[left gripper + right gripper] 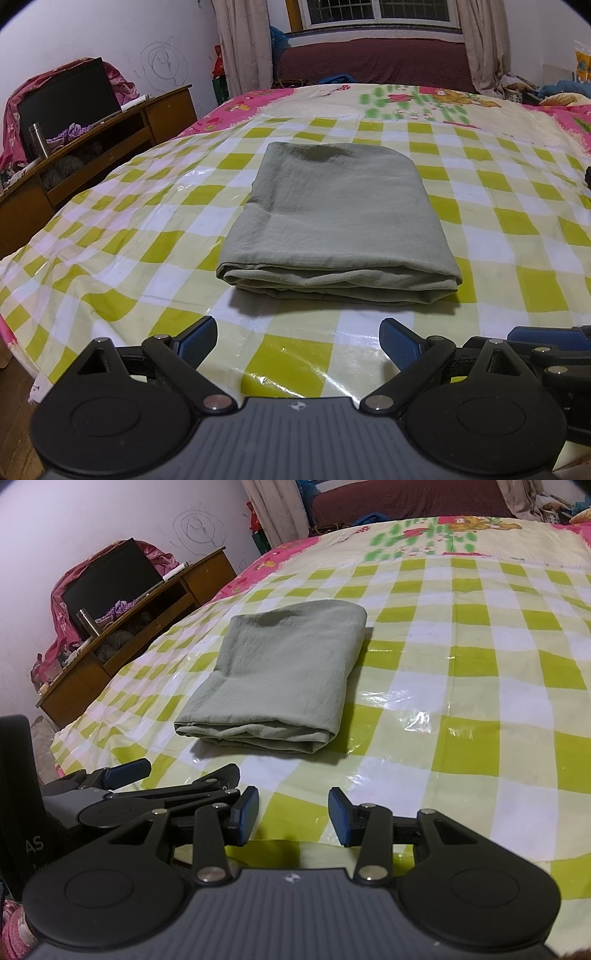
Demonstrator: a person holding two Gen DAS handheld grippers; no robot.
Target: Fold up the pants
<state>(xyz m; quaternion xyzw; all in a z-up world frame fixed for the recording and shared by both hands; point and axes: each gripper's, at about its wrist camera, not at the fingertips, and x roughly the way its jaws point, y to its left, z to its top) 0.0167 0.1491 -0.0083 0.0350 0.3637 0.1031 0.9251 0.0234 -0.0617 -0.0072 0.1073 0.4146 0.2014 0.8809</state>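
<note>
So here's where I'm at with both grippers parked at the near edge of the bed. My left gripper (297, 341) has its jaws spread wide with nothing between them, just the shiny checked plastic sheet (147, 229) underneath. My right gripper (293, 816) is also apart and empty, though noticeably narrower than the left. Both point down at a slant toward the sheet, neither touching any cloth. They sit side by side, close enough that each camera catches the other's blue pads (125, 770) at the edge of its view.

Going outward: the sage-green pants (336, 218) lie straight ahead of the left gripper, clear of its fingertips with a strip of bare sheet between. From the right wrist view the same bundle (280, 679) sits ahead and off to the left. So the left hand is the one lined up with it; the right would have to reach across.

The pants already look folded into a neat stacked rectangle, layered edges facing me, rounded fold on the far right side. Its long axis runs away from me up the bed, toward the cartoon-print quilt (406, 99) and the window end.

My guess is the folding is basically done. If another fold is wanted, it'd be near edge lifted over to the far end, along that axis, with the left gripper taking the near left corner. The sheet looks slick, so the bundle might slide.
</note>
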